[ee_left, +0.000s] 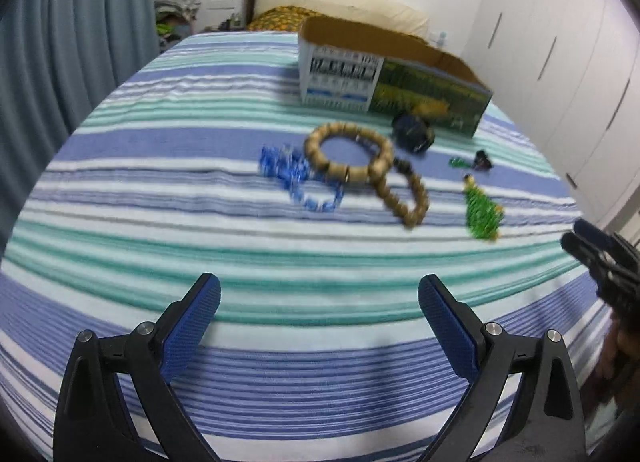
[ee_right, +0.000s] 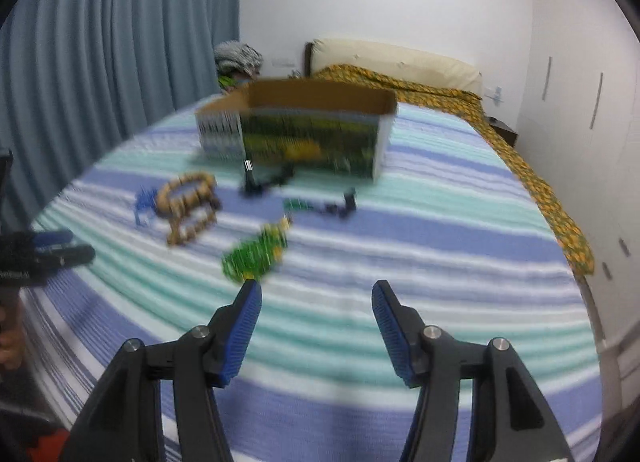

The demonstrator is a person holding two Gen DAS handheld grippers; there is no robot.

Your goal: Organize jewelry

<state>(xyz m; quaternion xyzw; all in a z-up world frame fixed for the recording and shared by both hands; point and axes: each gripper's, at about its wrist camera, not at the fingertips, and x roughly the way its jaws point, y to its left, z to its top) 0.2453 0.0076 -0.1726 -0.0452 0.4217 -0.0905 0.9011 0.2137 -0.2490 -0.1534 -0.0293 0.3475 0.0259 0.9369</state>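
Jewelry lies on a striped bedspread in front of an open cardboard box (ee_left: pixel 394 77) (ee_right: pixel 308 129). There is a large wooden bead bracelet (ee_left: pixel 348 151) (ee_right: pixel 186 193), a smaller wooden bead bracelet (ee_left: pixel 408 197), a blue bead bracelet (ee_left: pixel 300 177) (ee_right: pixel 144 201), a green bead piece (ee_left: pixel 482 213) (ee_right: pixel 256 254), a dark bead bracelet (ee_left: pixel 414 129) (ee_right: pixel 264 181) and a small dark and green piece (ee_left: pixel 474 161) (ee_right: pixel 324 205). My left gripper (ee_left: pixel 319 294) is open and empty, well short of the jewelry. My right gripper (ee_right: pixel 317 296) is open and empty, just short of the green piece.
The striped bedspread (ee_left: pixel 200 221) (ee_right: pixel 440 242) covers the bed. Pillows (ee_left: pixel 340 1) and a yellow patterned cloth (ee_right: pixel 520 157) lie at the head. Blue curtains (ee_left: pixel 60 41) hang on the left, white wardrobe doors (ee_left: pixel 560 41) stand on the right.
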